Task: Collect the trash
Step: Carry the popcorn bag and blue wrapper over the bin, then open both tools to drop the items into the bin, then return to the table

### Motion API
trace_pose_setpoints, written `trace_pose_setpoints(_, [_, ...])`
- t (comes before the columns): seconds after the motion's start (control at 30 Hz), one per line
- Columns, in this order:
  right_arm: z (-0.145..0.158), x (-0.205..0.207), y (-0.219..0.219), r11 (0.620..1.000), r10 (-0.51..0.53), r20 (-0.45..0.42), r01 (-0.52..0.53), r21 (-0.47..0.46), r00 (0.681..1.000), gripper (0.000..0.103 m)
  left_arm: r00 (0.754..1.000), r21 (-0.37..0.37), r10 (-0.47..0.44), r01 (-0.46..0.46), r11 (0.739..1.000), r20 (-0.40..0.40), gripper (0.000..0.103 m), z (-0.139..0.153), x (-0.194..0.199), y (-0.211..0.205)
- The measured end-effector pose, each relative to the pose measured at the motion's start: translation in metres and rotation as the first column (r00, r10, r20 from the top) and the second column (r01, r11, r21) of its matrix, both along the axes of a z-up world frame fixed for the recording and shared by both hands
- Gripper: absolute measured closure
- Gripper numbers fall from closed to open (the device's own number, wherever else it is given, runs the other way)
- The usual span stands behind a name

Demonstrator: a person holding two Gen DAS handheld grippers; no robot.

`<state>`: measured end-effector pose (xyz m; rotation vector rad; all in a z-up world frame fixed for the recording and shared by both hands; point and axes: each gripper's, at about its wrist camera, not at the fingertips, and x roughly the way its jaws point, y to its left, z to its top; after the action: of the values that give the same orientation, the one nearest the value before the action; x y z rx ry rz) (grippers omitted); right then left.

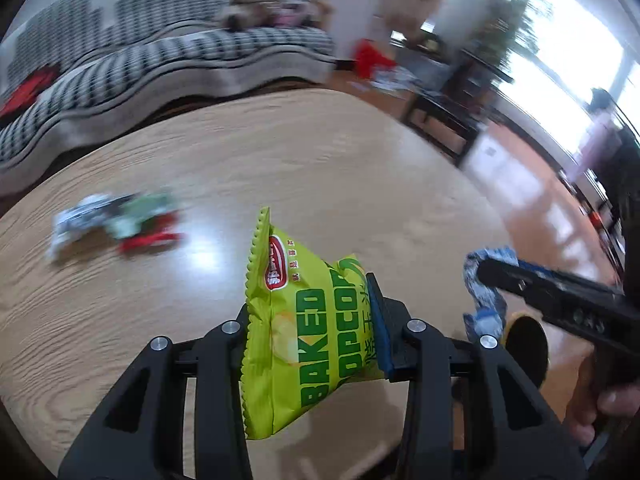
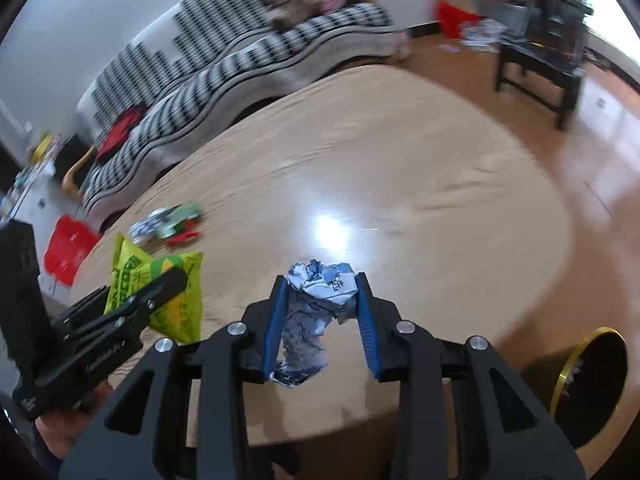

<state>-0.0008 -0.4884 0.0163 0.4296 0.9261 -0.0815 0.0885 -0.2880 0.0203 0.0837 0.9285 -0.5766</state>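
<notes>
My left gripper (image 1: pixel 308 312) is shut on a lime green baked popcorn bag (image 1: pixel 296 332) and holds it above the wooden table (image 1: pixel 320 160). My right gripper (image 2: pixel 322 280) is shut on a crumpled blue and white wrapper (image 2: pixel 316 304) above the table's near edge (image 2: pixel 360 408). The right gripper with its wrapper (image 1: pixel 486 288) shows at the right of the left wrist view. The left gripper with the green bag (image 2: pixel 160 292) shows at the left of the right wrist view. More crumpled wrappers, white, green and red (image 1: pixel 116 226), lie on the table to the left (image 2: pixel 170 222).
A black bin with a gold rim (image 2: pixel 588 384) stands on the floor to the right of the table, also seen in the left wrist view (image 1: pixel 524 346). A striped sofa (image 1: pixel 140 64) runs behind the table. A dark side table (image 2: pixel 540 68) stands far right.
</notes>
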Motion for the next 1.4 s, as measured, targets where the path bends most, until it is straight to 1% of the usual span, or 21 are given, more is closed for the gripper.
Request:
trace_pose_setpoints(0.13, [-0.005, -0.046, -0.064, 0.989, -0.147, -0.001, 0.147, -0.014, 0.989, 0.069, 0.988, -0.008, -0.156, 0.156, 0.988, -0.013, 0.064, -0.006, -0.033, -0.066])
trace_pose_setpoints(0.23, [-0.015, -0.086, -0.114, 0.963, -0.270, -0.013, 0.270, -0.019, 0.963, 0.069, 0.965, -0.015, -0.262, 0.262, 0.965, -0.030, 0.064, -0.015, -0.059, -0.114])
trace_pose_setpoints(0.3, [-0.024, -0.114, -0.145, 0.937, -0.350, -0.029, 0.350, -0.005, 0.936, 0.069, 0.947, -0.024, -0.318, 0.317, 0.948, -0.041, 0.064, -0.021, -0.074, -0.141])
trace_pose_setpoints(0.37, [-0.035, -0.150, -0.178, 0.894, -0.446, -0.046, 0.447, 0.021, 0.894, 0.069, 0.920, -0.054, -0.383, 0.380, 0.924, -0.080, 0.064, -0.032, -0.091, -0.173])
trace_pose_setpoints(0.4, [-0.039, -0.162, -0.189, 0.876, -0.479, -0.053, 0.481, 0.030, 0.876, 0.069, 0.901, -0.070, -0.421, 0.415, 0.907, -0.104, 0.064, -0.039, -0.101, -0.191])
trace_pose_setpoints(0.43, [-0.044, -0.180, -0.203, 0.849, -0.524, -0.064, 0.527, 0.042, 0.850, 0.069, 0.889, -0.078, -0.444, 0.437, 0.896, -0.113, 0.064, -0.044, -0.108, -0.201])
trace_pose_setpoints(0.5, [-0.055, -0.205, -0.222, 0.798, -0.598, -0.092, 0.603, 0.031, 0.796, 0.069, 0.857, -0.092, -0.499, 0.491, 0.866, -0.126, 0.064, -0.055, -0.126, -0.227])
trace_pose_setpoints(0.53, [-0.062, -0.218, -0.232, 0.767, -0.636, -0.110, 0.642, 0.023, 0.764, 0.069, 0.835, -0.105, -0.534, 0.523, 0.846, -0.136, 0.064, -0.062, -0.135, -0.241])
trace_pose_setpoints(0.57, [-0.066, -0.226, -0.241, 0.746, -0.658, -0.121, 0.665, 0.025, 0.743, 0.069, 0.817, -0.115, -0.559, 0.547, 0.829, -0.141, 0.064, -0.069, -0.145, -0.253])
trace_pose_setpoints(0.63, [-0.077, -0.247, -0.258, 0.680, -0.721, -0.145, 0.732, 0.042, 0.678, 0.068, 0.793, -0.117, -0.593, 0.581, 0.805, -0.140, 0.064, -0.083, -0.159, -0.276])
trace_pose_setpoints(0.7, [-0.085, -0.264, -0.271, 0.632, -0.761, -0.162, 0.774, 0.039, 0.629, 0.068, 0.771, -0.127, -0.618, 0.605, 0.786, -0.151, 0.064, -0.100, -0.172, -0.293])
trace_pose_setpoints(0.73, [-0.087, -0.270, -0.276, 0.611, -0.777, -0.169, 0.791, 0.032, 0.607, 0.068, 0.768, -0.125, -0.618, 0.605, 0.786, -0.170, 0.064, -0.108, -0.175, -0.300])
trace_pose_setpoints(0.77, [-0.089, -0.276, -0.280, 0.597, -0.788, -0.169, 0.802, 0.031, 0.593, 0.068, 0.764, -0.121, -0.616, 0.604, 0.787, -0.193, 0.064, -0.115, -0.177, -0.306])
trace_pose_setpoints(0.83, [-0.090, -0.279, -0.278, 0.585, -0.797, -0.171, 0.811, 0.022, 0.579, 0.068, 0.756, -0.135, -0.615, 0.601, 0.787, -0.224, 0.064, -0.126, -0.177, -0.317])
trace_pose_setpoints(1.0, [-0.092, -0.279, -0.276, 0.577, -0.803, -0.177, 0.817, 0.012, 0.570, 0.068, 0.737, -0.148, -0.622, 0.606, 0.781, -0.264, 0.063, -0.146, -0.188, -0.341])
trace_pose_setpoints(1.1, [-0.091, -0.279, -0.279, 0.564, -0.812, -0.173, 0.826, 0.012, 0.557, 0.068, 0.715, -0.153, -0.648, 0.632, 0.760, -0.263, 0.063, -0.152, -0.193, -0.349])
trace_pose_setpoints(1.27, [-0.094, -0.286, -0.279, 0.538, -0.829, -0.178, 0.843, 0.007, 0.530, 0.065, 0.700, -0.179, -0.660, 0.637, 0.750, -0.273, 0.062, -0.161, -0.196, -0.358])
trace_pose_setpoints(1.3, [-0.094, -0.288, -0.279, 0.529, -0.834, -0.179, 0.849, 0.007, 0.521, 0.062, 0.697, -0.187, -0.662, 0.637, 0.748, -0.276, 0.056, -0.162, -0.197, -0.361])
trace_pose_setpoints(1.33, [-0.095, -0.291, -0.279, 0.522, -0.838, -0.182, 0.853, 0.005, 0.514, 0.053, 0.690, -0.198, -0.668, 0.639, 0.743, -0.280, 0.037, -0.164, -0.199, -0.363])
trace_pose_setpoints(1.37, [-0.096, -0.293, -0.280, 0.512, -0.844, -0.181, 0.859, 0.005, 0.504, 0.045, 0.689, -0.196, -0.669, 0.641, 0.742, -0.279, 0.028, -0.166, -0.200, -0.364])
trace_pose_setpoints(1.4, [-0.094, -0.294, -0.279, 0.505, -0.849, -0.177, 0.863, 0.006, 0.498, 0.036, 0.692, -0.194, -0.669, 0.642, 0.742, -0.270, 0.024, -0.165, -0.202, -0.365])
